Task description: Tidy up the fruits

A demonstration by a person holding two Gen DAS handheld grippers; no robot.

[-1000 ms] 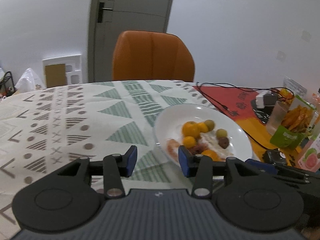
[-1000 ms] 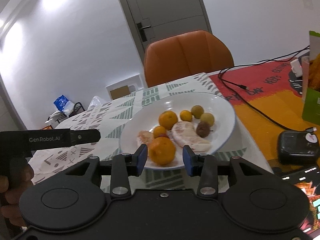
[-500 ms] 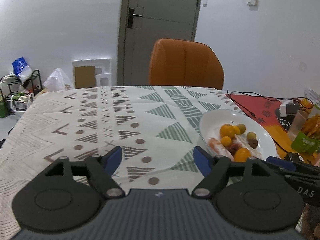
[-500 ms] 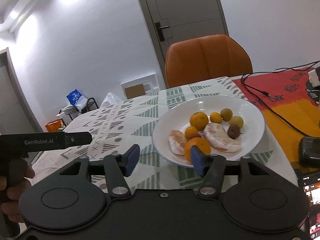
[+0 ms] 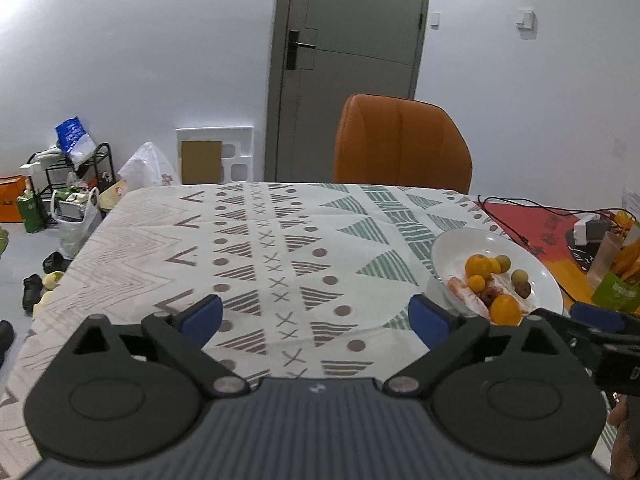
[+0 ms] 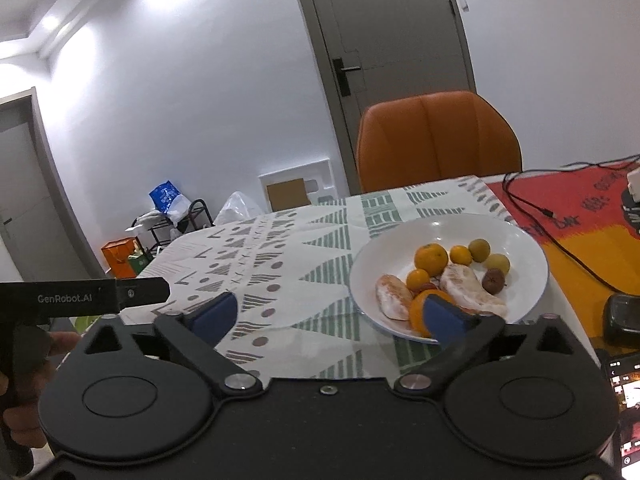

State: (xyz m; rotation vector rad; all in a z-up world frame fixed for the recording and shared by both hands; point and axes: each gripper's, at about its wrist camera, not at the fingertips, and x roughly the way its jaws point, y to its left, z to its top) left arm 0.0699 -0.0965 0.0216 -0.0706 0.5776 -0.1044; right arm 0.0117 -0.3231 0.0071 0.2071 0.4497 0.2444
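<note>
While both cameras look across the desk (image 5: 256, 240), which has a patterned cloth of triangles, dots and crosses, neither tool is holding anything. The left tool (image 5: 318, 318) has its blue-padded fingers spread wide over bare cloth, nothing between them. The right tool (image 6: 332, 314) is spread wide too, and in its own view the right finger pad (image 6: 444, 316) overlaps the nearest orange (image 6: 418, 312) at the front of the plate; can't tell if it actually touches it.

The fruit all sits on 1 white plate (image 6: 524, 248), toward the right side of the desk, just beside the edge of a red and orange mat (image 6: 580, 216). On it: a big orange (image 6: 431, 259) near the middle, 2 smaller ones next to it, 2 yellow-green round fruits (image 6: 479, 249) at the back, a dark brownish one (image 6: 493, 280), and 2 peeled pale pink segments (image 6: 394, 296) lying across the front half. In the left view the same plate (image 5: 460, 244) shows at the right, past the right finger.

A black cable (image 6: 560, 240) snakes over the mat, and an orange chair (image 5: 402, 144) stands behind the desk in front of a grey door (image 5: 348, 60). The left tool's black body, printed GenRobot.AI, pokes into the right view with a hand (image 6: 24, 404) on its grip.
</note>
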